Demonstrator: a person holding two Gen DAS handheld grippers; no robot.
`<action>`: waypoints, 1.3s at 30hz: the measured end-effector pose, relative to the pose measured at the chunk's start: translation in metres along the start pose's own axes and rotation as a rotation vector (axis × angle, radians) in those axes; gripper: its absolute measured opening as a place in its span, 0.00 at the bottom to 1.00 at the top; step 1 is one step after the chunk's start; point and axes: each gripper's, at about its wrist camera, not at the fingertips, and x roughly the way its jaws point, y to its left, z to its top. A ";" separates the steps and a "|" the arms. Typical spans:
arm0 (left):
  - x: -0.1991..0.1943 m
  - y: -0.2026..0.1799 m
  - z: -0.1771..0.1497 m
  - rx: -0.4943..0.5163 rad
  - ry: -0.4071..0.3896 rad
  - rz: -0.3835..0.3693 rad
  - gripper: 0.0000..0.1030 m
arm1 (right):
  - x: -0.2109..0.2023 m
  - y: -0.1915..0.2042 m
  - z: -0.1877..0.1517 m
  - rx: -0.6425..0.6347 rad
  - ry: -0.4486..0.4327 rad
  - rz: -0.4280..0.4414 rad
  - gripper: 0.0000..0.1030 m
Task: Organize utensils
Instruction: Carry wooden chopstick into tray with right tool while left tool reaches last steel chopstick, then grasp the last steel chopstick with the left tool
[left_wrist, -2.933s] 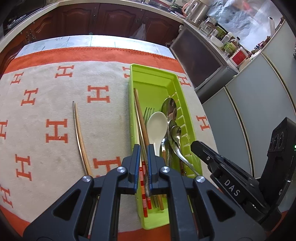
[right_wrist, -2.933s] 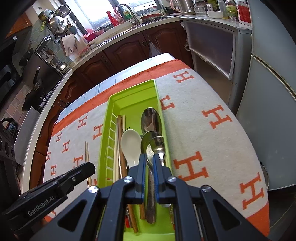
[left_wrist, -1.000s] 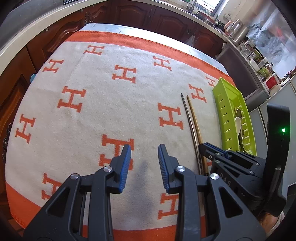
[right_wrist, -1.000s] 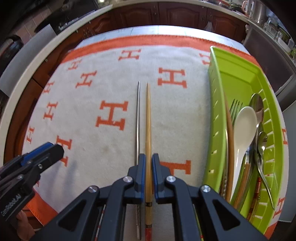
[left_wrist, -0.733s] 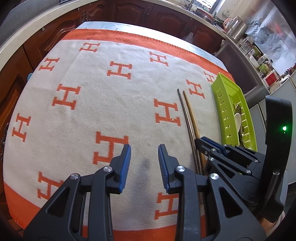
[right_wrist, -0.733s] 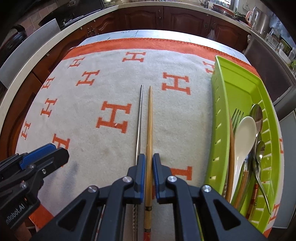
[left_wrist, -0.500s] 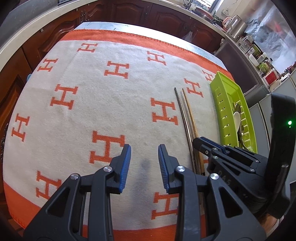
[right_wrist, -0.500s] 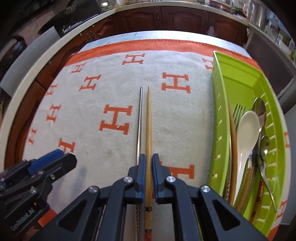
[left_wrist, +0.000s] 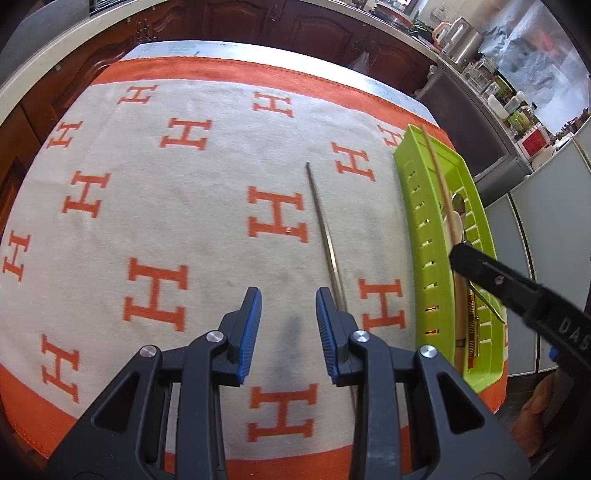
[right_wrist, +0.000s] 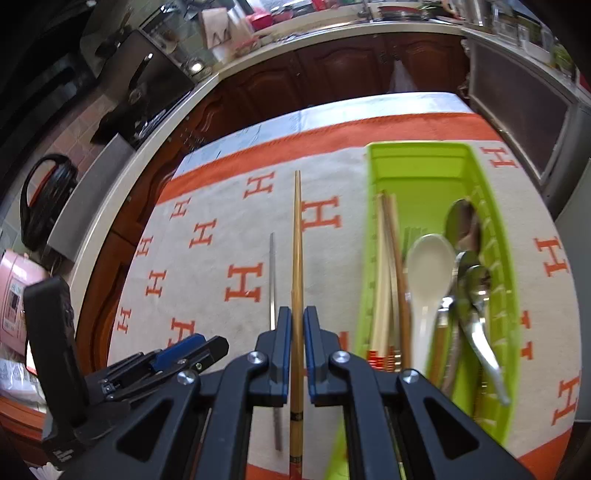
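The right gripper (right_wrist: 294, 354) pinches 1 wooden chopstick (right_wrist: 296, 258) between its pads, which press on the stick from both sides, and holds it clear of the cloth (left_wrist: 184, 229). In the left wrist view this stick crosses above the green tray (left_wrist: 415, 206), over its near wall (the tip reaches past the tray's far corner). The left gripper (left_wrist: 288, 332) has its 2 blue-padded fingers spread apart with nothing between them, above bare cloth. 1 metal chopstick (left_wrist: 325, 236) lies flat on the cloth, just beside the left gripper's right finger and left of the tray. The tray sits at the right edge of the cloth and holds 1 white spoon (right_wrist: 428, 273), several metal spoons (right_wrist: 469, 258) in an overlapping pile (at least 2, the exact count is blurred), 1 fork (right_wrist: 412, 236) partly hidden, and about 3 wooden chopsticks (right_wrist: 388, 273) along its left wall. The cloth is cream with orange H marks and 1 orange border.
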 end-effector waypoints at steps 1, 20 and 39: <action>0.002 -0.004 0.000 0.003 0.000 0.002 0.26 | -0.004 -0.007 0.001 0.015 -0.011 -0.004 0.06; 0.035 -0.049 -0.005 0.038 -0.003 0.118 0.36 | -0.001 -0.067 0.018 0.092 -0.063 -0.040 0.06; 0.041 -0.063 -0.012 0.067 -0.068 0.217 0.35 | 0.005 -0.074 0.007 0.106 -0.057 -0.044 0.07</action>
